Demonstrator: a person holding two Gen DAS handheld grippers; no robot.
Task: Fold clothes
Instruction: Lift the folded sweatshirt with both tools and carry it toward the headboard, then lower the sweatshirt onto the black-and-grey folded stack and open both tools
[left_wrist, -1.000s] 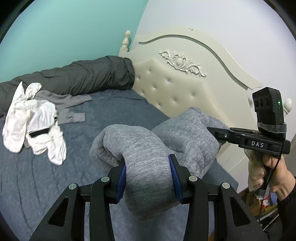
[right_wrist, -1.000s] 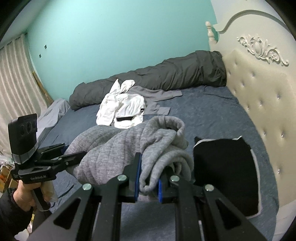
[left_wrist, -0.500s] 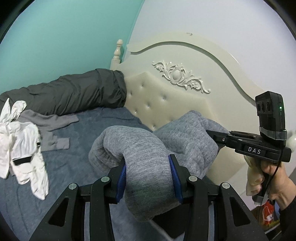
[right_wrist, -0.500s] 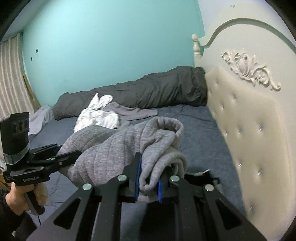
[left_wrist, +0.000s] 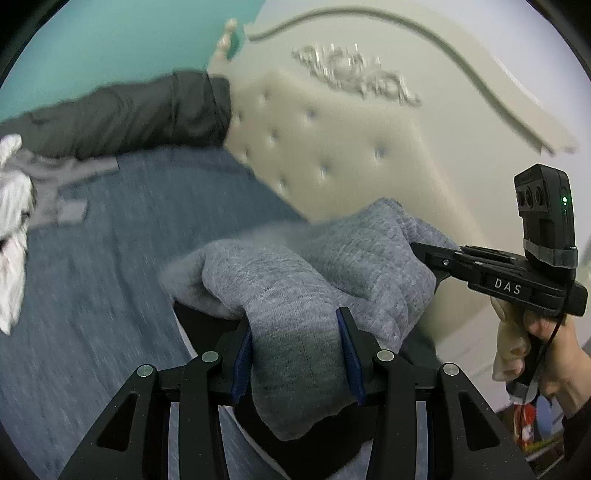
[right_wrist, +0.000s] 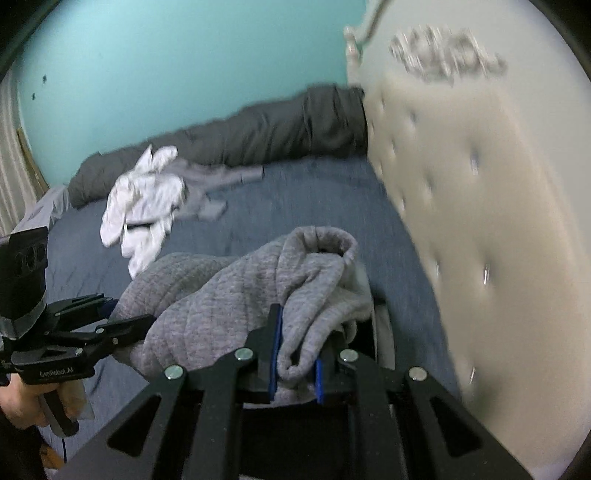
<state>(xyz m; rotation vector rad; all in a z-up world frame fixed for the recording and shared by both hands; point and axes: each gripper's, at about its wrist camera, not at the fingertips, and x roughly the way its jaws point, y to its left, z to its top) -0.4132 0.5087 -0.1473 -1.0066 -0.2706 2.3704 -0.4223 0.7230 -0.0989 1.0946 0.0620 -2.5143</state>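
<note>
1. I hold the grey garment (left_wrist: 295, 295) with both tools. The left gripper (left_wrist: 295, 363) is clamped on a thick bundle of it, so its jaws stand half wide with the cloth filling them. The right gripper (right_wrist: 295, 354) pinches a thinner fold, its jaws narrow.
2. The garment is bunched between the two grippers and hangs in the air above the blue bed cover (right_wrist: 295, 192), close to the cream headboard (left_wrist: 351, 147). Below it I see something dark and flat; I cannot tell what it is.
3. I judge that the step is to carry the folded piece to its place.
4. The next move needs both hands to go down together and level, so the bundle does not unroll. Only when it rests should I release.
</note>
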